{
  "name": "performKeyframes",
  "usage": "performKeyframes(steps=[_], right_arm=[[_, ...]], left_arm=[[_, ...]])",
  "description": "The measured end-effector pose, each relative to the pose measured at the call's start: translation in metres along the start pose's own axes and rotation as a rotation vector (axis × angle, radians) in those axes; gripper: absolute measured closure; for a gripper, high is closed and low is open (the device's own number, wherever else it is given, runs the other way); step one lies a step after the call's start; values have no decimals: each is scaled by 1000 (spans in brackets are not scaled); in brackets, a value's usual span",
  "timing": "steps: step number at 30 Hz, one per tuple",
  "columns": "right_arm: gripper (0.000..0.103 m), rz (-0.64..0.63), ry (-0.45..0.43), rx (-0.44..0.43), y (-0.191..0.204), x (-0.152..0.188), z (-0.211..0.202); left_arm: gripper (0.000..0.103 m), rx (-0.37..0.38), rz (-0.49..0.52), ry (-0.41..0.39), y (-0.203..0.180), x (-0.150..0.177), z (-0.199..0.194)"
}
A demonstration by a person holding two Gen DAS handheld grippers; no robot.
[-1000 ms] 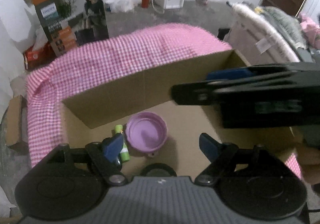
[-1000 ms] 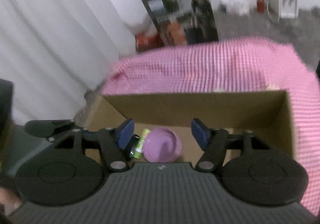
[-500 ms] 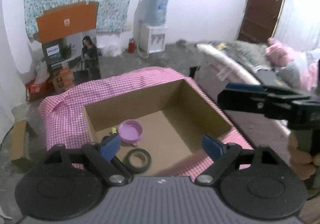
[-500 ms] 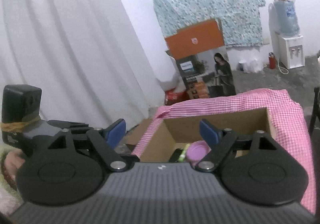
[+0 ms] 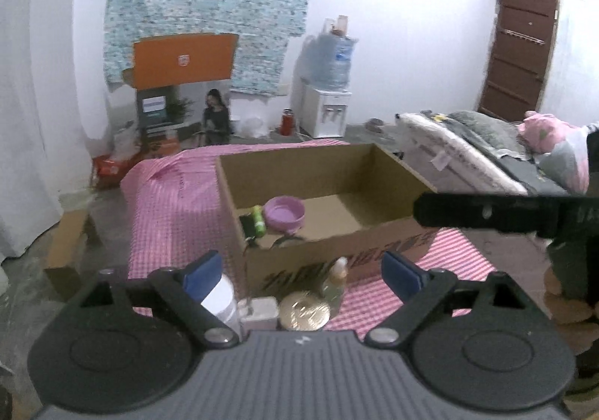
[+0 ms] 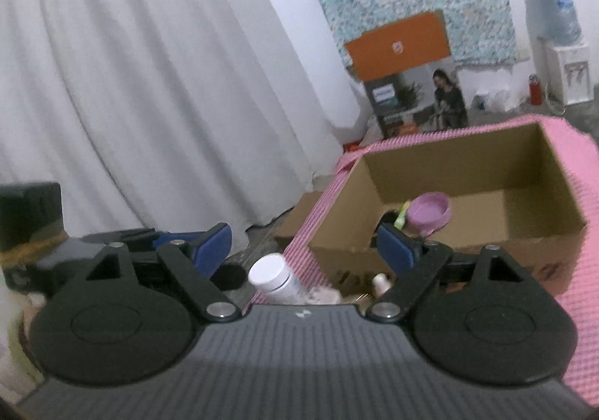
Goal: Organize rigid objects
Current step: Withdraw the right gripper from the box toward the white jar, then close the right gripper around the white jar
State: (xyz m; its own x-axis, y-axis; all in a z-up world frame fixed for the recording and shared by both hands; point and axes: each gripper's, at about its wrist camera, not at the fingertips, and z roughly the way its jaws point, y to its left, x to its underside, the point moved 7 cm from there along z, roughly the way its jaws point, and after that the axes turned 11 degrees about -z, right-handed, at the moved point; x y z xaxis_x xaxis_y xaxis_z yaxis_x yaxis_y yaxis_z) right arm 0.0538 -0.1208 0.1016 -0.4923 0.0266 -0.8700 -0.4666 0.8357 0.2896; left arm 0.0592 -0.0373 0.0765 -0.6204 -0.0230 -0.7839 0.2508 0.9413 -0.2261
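Currently the left gripper (image 5: 304, 268) is held above the near edge of the counter (image 5: 172, 203), jaws spread wide and holding nothing. The right gripper (image 6: 304, 243) is likewise spread wide with nothing between its blue pads (image 6: 393, 246); in the left wrist view its black body enters from the right edge, level with the near right corner of the cardboard box (image 5: 374, 240).

The counter is covered by a pink checked cloth (image 5: 449, 251). The open cardboard box stands on this cloth. Inside the box, toward its left end, are:
- a purple bowl (image 5: 284, 213), upright;
- a green tube (image 5: 258, 221) just beside the bowl on its left;
- a dark item (image 5: 247, 225) next to the tube, too small to identify.

Outside the box, against its near wall and below the left gripper, four items stand close together:
- a white bottle (image 5: 221, 298) with a white cap, partly hidden by the left pad;
- a small pale block (image 5: 259, 313);
- a round gold lid (image 5: 304, 313);
- a small clear bottle (image 5: 336, 279) with a pale cap.

In the right wrist view the white bottle (image 6: 271, 276) appears between the pads, at the corner of the cloth.
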Motion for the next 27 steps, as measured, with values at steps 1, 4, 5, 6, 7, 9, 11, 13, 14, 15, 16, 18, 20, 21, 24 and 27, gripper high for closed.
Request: performKeyframes(steps=[1,4,5,6,7,9,11,13,14,15,16,18,20,21,24,27], right_arm=[[18,2,7,-6,5,3,6],[18,-4,38,-27,17,7,26],[18,-8,52,-37,21,7,35],[18,-13,66,-47,24,8,42],[18,-19,78,-55,27,8,49],[18,-27,105,-70,35,11,66],[18,-28,130,-82,37,9,86],[18,-26,158,-90,42,14,103],[18,-26,171,-93,43,17,112],[18,-28,185,-93,45,20,122],[18,-31,195,-92,47,22,129],[18,-40,214,-79,49,24,144],[19,-44,229,-78,53,26,156],[19,-44,237,-77,53,28,161],[21,-55,256,-67,56,31,173],[25,-48,279,-71,55,34,185]], left_arm=[[10,-12,-2,0,4,5,2],[10,-64,6,4,17,19,13],[10,-79,8,6,21,22,17],[10,-95,12,6,26,25,21],[11,-111,13,8,30,27,26],[11,-132,14,10,40,29,35],[13,-150,14,11,48,31,43],[16,-161,13,11,55,32,50],[17,-165,12,12,58,34,52],[19,-168,10,11,61,34,55],[21,-171,7,9,64,33,57],[24,-174,-2,8,71,33,62],[29,-164,-15,10,77,31,65],[30,-156,-19,13,79,31,67],[33,-143,-22,14,81,33,74],[37,-127,-36,17,84,34,79]])
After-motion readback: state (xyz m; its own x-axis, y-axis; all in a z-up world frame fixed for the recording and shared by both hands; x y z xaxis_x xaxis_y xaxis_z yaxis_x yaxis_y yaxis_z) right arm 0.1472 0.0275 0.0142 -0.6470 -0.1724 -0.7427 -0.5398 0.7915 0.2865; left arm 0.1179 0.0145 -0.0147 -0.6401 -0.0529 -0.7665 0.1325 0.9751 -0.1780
